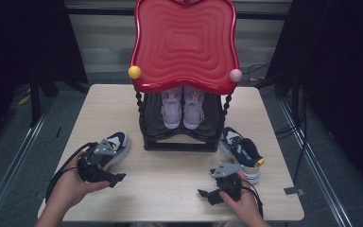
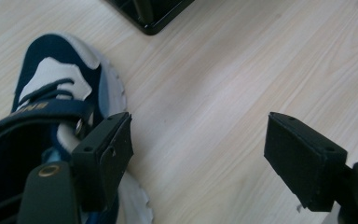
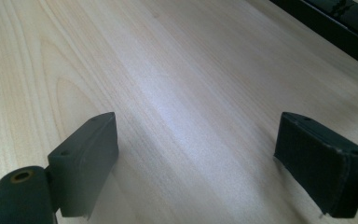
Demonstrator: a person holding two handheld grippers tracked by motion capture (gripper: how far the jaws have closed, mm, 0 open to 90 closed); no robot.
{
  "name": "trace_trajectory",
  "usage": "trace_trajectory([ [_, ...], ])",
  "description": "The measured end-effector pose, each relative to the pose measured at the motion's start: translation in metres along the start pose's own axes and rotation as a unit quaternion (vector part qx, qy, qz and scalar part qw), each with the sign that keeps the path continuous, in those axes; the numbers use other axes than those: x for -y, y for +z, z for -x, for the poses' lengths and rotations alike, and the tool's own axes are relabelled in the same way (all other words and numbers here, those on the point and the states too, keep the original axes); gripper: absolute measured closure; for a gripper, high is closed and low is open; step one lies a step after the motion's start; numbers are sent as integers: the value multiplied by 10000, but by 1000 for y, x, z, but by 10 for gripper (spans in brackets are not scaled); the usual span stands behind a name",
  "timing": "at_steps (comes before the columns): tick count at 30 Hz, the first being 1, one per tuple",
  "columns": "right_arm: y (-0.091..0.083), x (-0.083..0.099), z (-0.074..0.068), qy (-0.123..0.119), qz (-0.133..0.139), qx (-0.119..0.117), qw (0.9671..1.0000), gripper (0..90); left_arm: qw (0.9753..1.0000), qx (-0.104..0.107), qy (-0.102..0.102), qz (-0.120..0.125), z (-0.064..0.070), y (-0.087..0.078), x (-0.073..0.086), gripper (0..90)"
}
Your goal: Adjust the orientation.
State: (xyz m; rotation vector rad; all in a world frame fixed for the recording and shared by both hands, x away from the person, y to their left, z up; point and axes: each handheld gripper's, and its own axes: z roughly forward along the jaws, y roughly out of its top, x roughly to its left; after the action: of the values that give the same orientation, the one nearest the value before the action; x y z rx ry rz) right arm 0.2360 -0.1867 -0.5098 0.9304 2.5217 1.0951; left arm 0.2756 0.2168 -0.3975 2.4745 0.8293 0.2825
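Both claws gape: left claw (image 2: 198, 154) beside navy mesh sneaker (image 2: 51, 107), right claw (image 3: 209, 161) over woodgrain.

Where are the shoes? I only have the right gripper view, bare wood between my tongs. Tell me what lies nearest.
Observer: A navy and white sneaker lies just beyond your right tongs, off to their right, beside the rack.
Operator: Report the other hand.
Observer: The left tongs stand open, one jaw right beside a second navy sneaker.
Operator: Describe the rack's load.
Observer: A pair of pink shoes sits on its lower shelf.
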Motion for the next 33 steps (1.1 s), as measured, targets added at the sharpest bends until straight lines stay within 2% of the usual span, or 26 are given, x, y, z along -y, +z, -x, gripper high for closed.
trace_trajectory([
  [1,0,0,0,-1,-1,0,10000,127,10000,17,-21,-35,-2,-1,2,231],
  [9,0,0,0,-4,-1,-1,10000,127,9996,-279,-68,-9,-15,-5,13,235],
  [16,0,0,0,-11,1,-1,10000,127,9992,-380,-113,-82,-30,2,24,249],
  [20,0,0,0,-13,3,-4,10000,127,9988,-421,-177,-150,-35,7,31,300],
  [23,0,0,0,-14,1,-2,10000,127,9985,-418,-157,-310,-39,10,36,361],
  [25,0,0,0,-14,0,-3,10000,127,9985,-468,-135,-251,-40,11,38,407],
  [28,0,0,0,-14,0,-3,10000,127,9983,-500,-172,-254,-42,11,38,487],
  [33,0,0,0,-13,3,-9,10000,127,9975,-536,-77,-463,-43,18,35,550],
])
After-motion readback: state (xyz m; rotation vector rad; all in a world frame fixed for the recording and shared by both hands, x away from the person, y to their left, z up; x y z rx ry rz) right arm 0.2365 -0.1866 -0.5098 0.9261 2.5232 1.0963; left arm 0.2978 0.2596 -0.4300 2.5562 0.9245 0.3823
